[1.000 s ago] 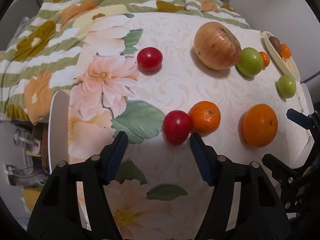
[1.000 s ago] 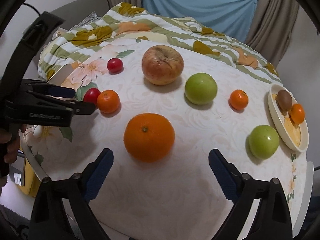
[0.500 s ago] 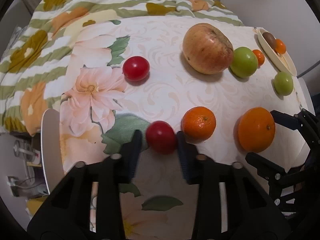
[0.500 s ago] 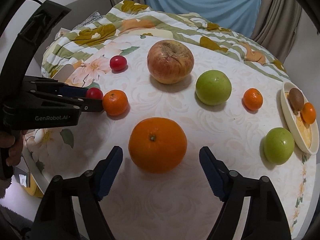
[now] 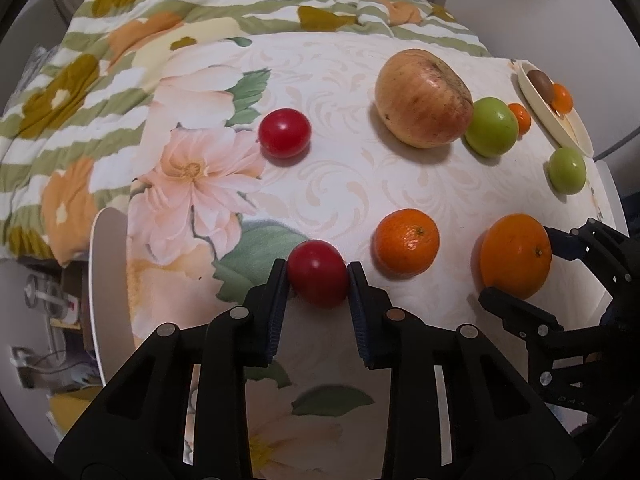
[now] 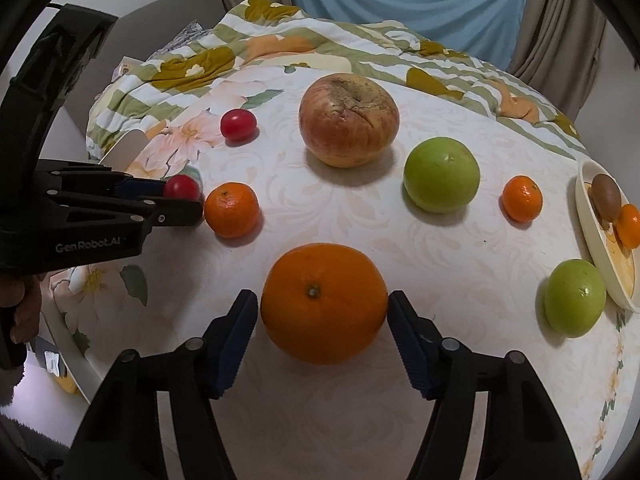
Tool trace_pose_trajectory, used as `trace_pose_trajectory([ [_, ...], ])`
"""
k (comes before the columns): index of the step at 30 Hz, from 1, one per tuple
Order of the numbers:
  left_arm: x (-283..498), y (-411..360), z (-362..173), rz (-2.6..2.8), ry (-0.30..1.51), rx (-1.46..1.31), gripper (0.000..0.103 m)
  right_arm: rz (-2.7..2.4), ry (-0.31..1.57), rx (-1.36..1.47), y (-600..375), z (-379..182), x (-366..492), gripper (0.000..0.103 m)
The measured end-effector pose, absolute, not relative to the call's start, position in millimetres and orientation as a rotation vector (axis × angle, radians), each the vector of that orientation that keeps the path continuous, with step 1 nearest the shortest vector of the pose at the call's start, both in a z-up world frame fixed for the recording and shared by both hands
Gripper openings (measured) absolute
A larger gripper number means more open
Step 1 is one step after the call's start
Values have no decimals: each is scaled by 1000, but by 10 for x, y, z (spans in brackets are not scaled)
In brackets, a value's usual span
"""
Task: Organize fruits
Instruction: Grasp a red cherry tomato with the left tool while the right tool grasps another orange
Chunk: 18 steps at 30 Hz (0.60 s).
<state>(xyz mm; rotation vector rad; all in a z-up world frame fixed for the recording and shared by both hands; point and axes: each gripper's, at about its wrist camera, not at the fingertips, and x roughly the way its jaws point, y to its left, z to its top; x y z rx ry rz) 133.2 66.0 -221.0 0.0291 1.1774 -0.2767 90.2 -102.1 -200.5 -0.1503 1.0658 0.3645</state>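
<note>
A: On the left, our left tongs (image 5: 318, 276) have closed right down on the near red tomato (image 5: 318, 278), both pads touching its sides at the worktop (image 5: 360, 184) edge. It sits low between the tips, so we judge the grip is made but the lift not yet begun.

B: And the small mandarin (image 5: 406, 242) just beside it?

A: Untouched, clear of the pads. Further right, our right tongs (image 6: 322, 316) straddle the big orange (image 6: 324, 302), jaws wide to match its girth; the right pad looks to be touching the peel, while the left shows a thin gap. We would not call that held.

B: Where would they go?

A: Probably the cream dish (image 6: 600, 240) at the far right edge. It holds a brown kiwi (image 6: 606, 196) and a small orange fruit (image 6: 629, 226), with a green fruit (image 6: 574, 298) just outside its rim.
</note>
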Motion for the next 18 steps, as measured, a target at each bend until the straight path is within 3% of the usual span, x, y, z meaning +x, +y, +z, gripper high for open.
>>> trace_pose_trajectory([
  [3,1312,704,-2214,-270,1176,24,37,351,1061,-161,-1012,-2015,910,57],
  [18,1200,863,-1933,-246,1130,-49,37,336,1019,-104,-1123,-1738,862,56],
])
